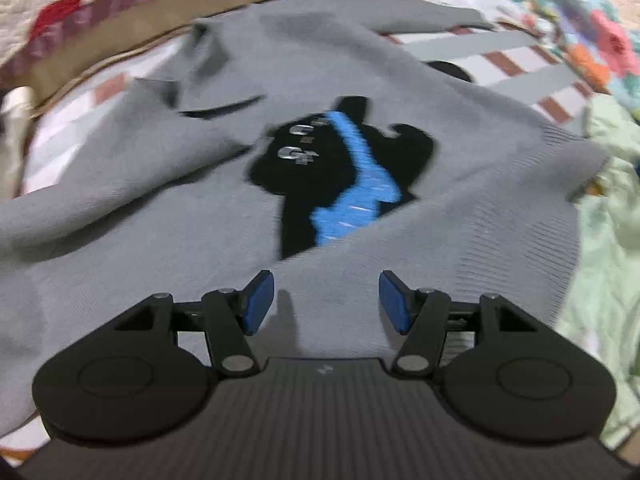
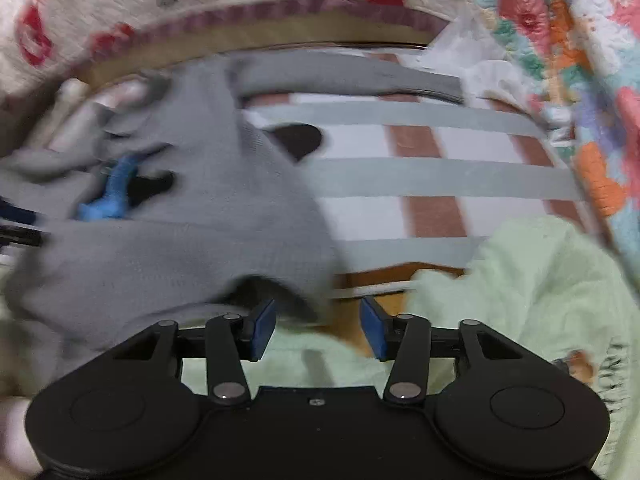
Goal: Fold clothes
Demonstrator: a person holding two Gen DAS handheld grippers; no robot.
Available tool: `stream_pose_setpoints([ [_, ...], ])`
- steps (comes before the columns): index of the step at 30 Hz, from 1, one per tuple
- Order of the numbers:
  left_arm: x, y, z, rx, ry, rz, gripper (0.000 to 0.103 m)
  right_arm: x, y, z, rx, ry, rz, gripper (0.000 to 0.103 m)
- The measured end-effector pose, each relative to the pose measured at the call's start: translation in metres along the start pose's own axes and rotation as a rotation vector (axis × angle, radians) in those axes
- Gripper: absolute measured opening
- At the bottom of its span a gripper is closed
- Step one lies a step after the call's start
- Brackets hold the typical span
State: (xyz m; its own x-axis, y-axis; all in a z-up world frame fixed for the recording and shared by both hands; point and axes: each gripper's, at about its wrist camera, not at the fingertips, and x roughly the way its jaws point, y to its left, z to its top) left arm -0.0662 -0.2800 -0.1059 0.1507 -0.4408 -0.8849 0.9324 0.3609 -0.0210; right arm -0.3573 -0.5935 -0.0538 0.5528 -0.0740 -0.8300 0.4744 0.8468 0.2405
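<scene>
A grey knitted sweater (image 1: 168, 216) with a black and blue print (image 1: 340, 172) lies spread and rumpled over a striped sheet (image 1: 500, 56). My left gripper (image 1: 326, 300) hovers over its lower part, jaws open, nothing between the blue pads. In the right wrist view the same sweater (image 2: 192, 232) fills the left half, its hem edge just ahead of the left pad (image 2: 264, 330). My right gripper (image 2: 318, 328) is open and empty, over a pale green cloth (image 2: 540, 300). Both views are motion-blurred.
A striped sheet (image 2: 432, 176) of grey, white and brown bands covers the bed. A floral quilt (image 2: 580, 80) lies at the right, a cream blanket with red shapes (image 2: 120, 8) at the back. Pale green cloth (image 1: 608, 240) lies beside the sweater's right edge.
</scene>
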Motion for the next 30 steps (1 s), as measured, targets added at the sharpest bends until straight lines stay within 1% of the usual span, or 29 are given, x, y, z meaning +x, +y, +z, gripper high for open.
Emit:
stream_pose_setpoints([
  [2, -0.004, 0.006, 0.001, -0.027, -0.019, 0.038, 0.057, 0.006, 0.012, -0.003, 0.054, 0.031, 0.271, 0.053],
  [3, -0.006, 0.011, 0.002, -0.051, -0.028, 0.045, 0.057, 0.009, 0.019, -0.005, 0.079, 0.047, 0.404, 0.052],
  [4, -0.008, 0.015, 0.003, -0.076, -0.036, 0.043, 0.057, 0.023, 0.035, -0.005, 0.065, 0.075, 0.485, 0.052],
  [8, -0.023, 0.033, -0.004, -0.152, -0.055, 0.041, 0.057, 0.091, 0.099, -0.016, 0.02, 0.231, 0.607, 0.052],
  [11, -0.029, 0.047, -0.013, -0.188, -0.045, 0.063, 0.057, 0.124, 0.126, -0.02, 0.005, 0.278, 0.617, 0.052],
  [13, -0.028, 0.055, -0.018, -0.203, -0.04, 0.064, 0.057, 0.143, 0.139, -0.022, 0.005, 0.317, 0.603, 0.053],
  [14, -0.027, 0.06, -0.019, -0.216, -0.037, 0.069, 0.057, 0.148, 0.145, -0.022, -0.01, 0.323, 0.618, 0.055],
  [15, -0.026, 0.063, -0.02, -0.232, -0.033, 0.076, 0.057, 0.153, 0.152, -0.021, -0.025, 0.328, 0.633, 0.054],
  [16, -0.025, 0.067, -0.021, -0.247, -0.031, 0.083, 0.057, 0.158, 0.159, -0.021, -0.04, 0.333, 0.647, 0.046],
  [17, -0.027, 0.07, -0.022, -0.258, -0.034, 0.089, 0.057, 0.162, 0.165, -0.021, -0.055, 0.34, 0.663, 0.01],
  [18, -0.029, 0.072, -0.024, -0.262, -0.037, 0.094, 0.057, 0.157, 0.167, -0.024, -0.067, 0.366, 0.71, 0.011],
  [22, -0.034, 0.084, -0.032, -0.278, -0.038, 0.119, 0.057, 0.134, 0.175, -0.033, -0.116, 0.471, 0.894, 0.011],
  [24, -0.032, 0.09, -0.037, -0.301, -0.025, 0.133, 0.057, 0.125, 0.17, -0.035, -0.19, 0.454, 0.797, 0.013],
  [25, -0.031, 0.093, -0.039, -0.313, -0.019, 0.14, 0.057, 0.12, 0.167, -0.036, -0.228, 0.445, 0.747, 0.017],
  [26, -0.031, 0.096, -0.042, -0.323, -0.018, 0.149, 0.057, 0.114, 0.168, -0.037, -0.3, 0.426, 0.69, 0.02],
  [27, -0.032, 0.098, -0.044, -0.334, -0.025, 0.155, 0.057, 0.106, 0.168, -0.035, -0.359, 0.395, 0.628, 0.027],
  [28, -0.033, 0.101, -0.046, -0.345, -0.032, 0.161, 0.057, 0.099, 0.164, -0.029, -0.384, 0.345, 0.583, 0.034],
  [29, -0.035, 0.104, -0.048, -0.362, -0.049, 0.159, 0.057, 0.091, 0.161, -0.023, -0.406, 0.294, 0.541, 0.044],
  [30, -0.038, 0.107, -0.049, -0.378, -0.069, 0.154, 0.057, 0.087, 0.152, -0.012, -0.381, 0.243, 0.542, 0.05],
])
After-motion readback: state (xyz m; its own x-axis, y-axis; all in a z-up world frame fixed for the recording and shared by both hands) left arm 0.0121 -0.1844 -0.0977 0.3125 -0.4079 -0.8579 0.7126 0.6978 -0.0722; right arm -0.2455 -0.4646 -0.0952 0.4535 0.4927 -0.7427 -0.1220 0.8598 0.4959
